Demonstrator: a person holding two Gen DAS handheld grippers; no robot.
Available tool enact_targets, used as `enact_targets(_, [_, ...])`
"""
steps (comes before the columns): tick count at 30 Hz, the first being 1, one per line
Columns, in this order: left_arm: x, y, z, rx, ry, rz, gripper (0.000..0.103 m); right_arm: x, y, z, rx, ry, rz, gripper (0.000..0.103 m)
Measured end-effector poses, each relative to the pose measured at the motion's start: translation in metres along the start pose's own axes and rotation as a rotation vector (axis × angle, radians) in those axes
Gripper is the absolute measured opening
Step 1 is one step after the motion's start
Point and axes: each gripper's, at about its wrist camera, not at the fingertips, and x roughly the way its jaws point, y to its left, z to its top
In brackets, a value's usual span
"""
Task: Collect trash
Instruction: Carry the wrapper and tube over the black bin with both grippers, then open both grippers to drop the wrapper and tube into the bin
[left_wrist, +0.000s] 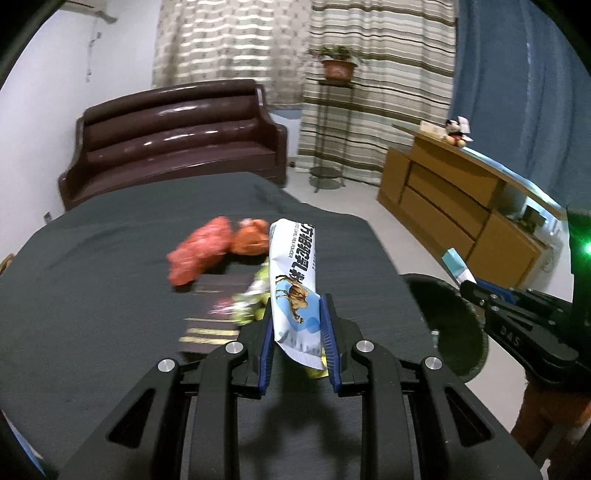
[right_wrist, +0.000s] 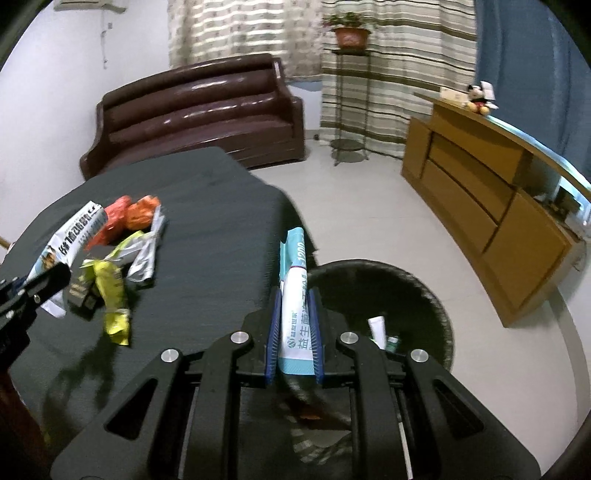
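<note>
My left gripper (left_wrist: 297, 325) is shut on a white and blue powder sachet (left_wrist: 293, 280) and holds it above the dark table (left_wrist: 110, 295). It also shows in the right wrist view (right_wrist: 74, 236). My right gripper (right_wrist: 293, 325) is shut on a teal and white sachet (right_wrist: 293, 295), at the table's right edge over the rim of the black round trash bin (right_wrist: 424, 295). The bin holds a white tube (right_wrist: 377, 328). A red wrapper (left_wrist: 199, 254), an orange wrapper (left_wrist: 251, 236), a yellow wrapper (right_wrist: 112, 295) and a silver wrapper (right_wrist: 147, 251) lie on the table.
A brown leather sofa (right_wrist: 199, 110) stands behind the table. A wooden cabinet (right_wrist: 491, 199) with a plush toy (right_wrist: 480, 99) stands at the right. A plant stand (right_wrist: 349, 92) stands by the striped curtains. A dark flat packet (right_wrist: 83, 295) lies among the wrappers.
</note>
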Motion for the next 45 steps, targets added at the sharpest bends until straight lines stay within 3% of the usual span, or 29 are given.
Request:
enact_targets(18, [0.044, -0.088, 0.008, 0.121, 0.017, -0.077, 0.024, 0.004, -0.075, 0.001, 0.105, -0.020, -0.071, 0.015])
enact_targets(45, [0.096, -0.137, 0.018, 0.194, 0.090, -0.105, 0.025, 0.038, -0.122, 0.001, 0.189, 0.008, -0.090, 0.015])
